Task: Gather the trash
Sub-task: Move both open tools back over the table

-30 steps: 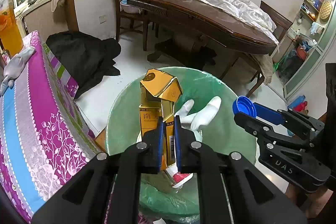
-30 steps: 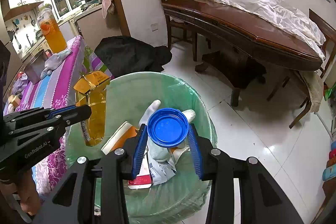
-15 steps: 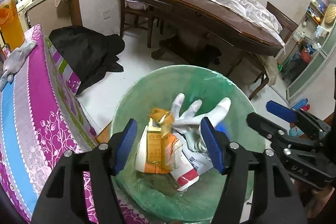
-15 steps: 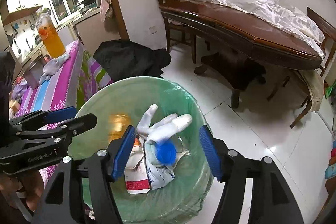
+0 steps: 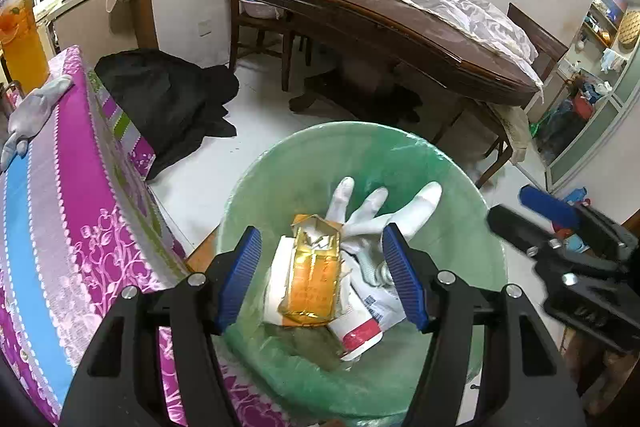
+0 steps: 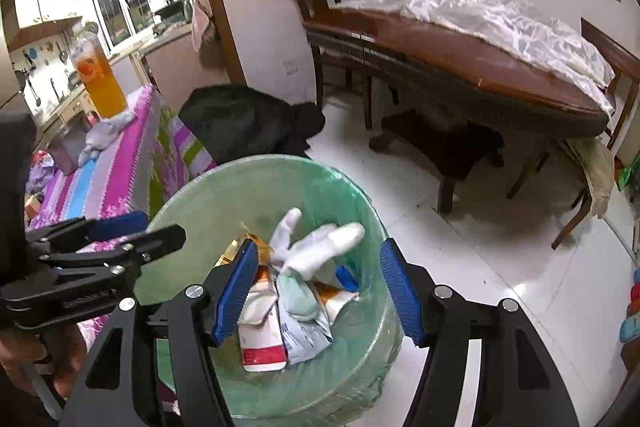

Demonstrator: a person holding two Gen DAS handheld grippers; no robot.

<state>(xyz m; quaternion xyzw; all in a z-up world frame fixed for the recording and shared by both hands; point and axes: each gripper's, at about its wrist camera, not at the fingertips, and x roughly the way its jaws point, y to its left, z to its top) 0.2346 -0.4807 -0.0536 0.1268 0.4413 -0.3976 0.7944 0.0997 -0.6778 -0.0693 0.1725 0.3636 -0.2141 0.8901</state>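
Both sets of jaws apart and empty: left gripper (image 5: 320,281) and right gripper (image 6: 316,287) hang over the green-lined bin (image 5: 280,163). The gold carton (image 5: 314,275) lies inside, white glove (image 5: 376,215) at its one o'clock. Risk: descending, a jaw snags the liner.

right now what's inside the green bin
A gold carton lies on top, beside a white glove, with a red and white packet and crumpled wrappers. A blue lid peeks out. Anything beneath them is covered.
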